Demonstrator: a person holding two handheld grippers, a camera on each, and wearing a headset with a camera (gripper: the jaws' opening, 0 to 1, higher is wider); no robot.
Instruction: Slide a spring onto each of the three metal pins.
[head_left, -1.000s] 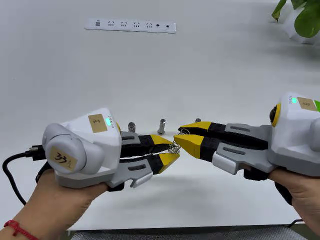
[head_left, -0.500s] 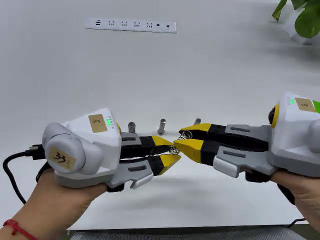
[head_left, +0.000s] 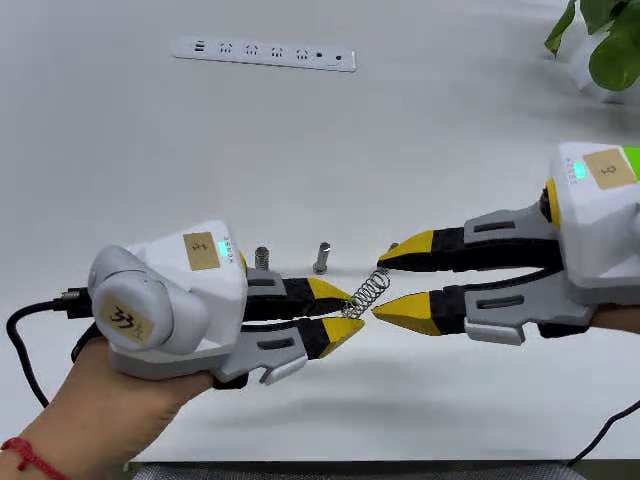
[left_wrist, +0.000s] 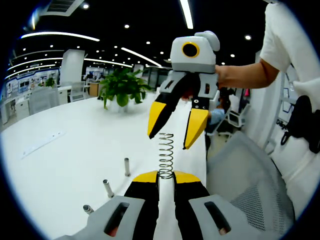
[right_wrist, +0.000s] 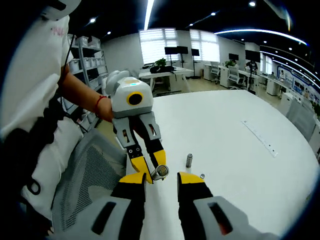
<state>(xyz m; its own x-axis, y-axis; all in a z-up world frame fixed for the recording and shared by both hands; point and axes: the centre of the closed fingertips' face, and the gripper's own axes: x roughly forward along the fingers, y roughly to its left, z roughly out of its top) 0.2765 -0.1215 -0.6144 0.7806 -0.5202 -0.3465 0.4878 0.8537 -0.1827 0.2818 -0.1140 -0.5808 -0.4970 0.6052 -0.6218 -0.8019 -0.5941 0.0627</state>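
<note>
Steel spring (head_left: 367, 292) is held off the white table (head_left: 450, 150), lower centre of the head view. Its long axis is diagonal, from lower left to upper right. The lower-left end is pinched between the yellow tips of the left gripper (head_left: 350, 311), whose jaws are pressed together on it. The upper-right end is free and points into the gap of the right gripper (head_left: 378, 286), whose jaws are spread wide, one tip above the spring end and one below. Whether the free end touches either tip cannot be told. In the left gripper view the spring (left_wrist: 165, 154) stands straight up the frame from the clamped tips, with its top coil level with the two yellow tips of the right gripper at upper centre. In the right gripper view the spring (right_wrist: 160, 171) is seen almost end-on as a ring of coils. It lies between the spread jaws at the bottom of the frame, nearer the left-hand one. Three pins stand upright in a row on the table behind the grippers. The left pin (head_left: 262, 257) looks ribbed along its shaft; spring or not cannot be told. The middle pin (head_left: 323, 255) is bare. The third pin (head_left: 393, 244) is mostly hidden behind the right gripper's upper jaw. Power strip (head_left: 262, 52) lies at the upper left, and a plant (head_left: 600, 40) at the upper right corner.
</note>
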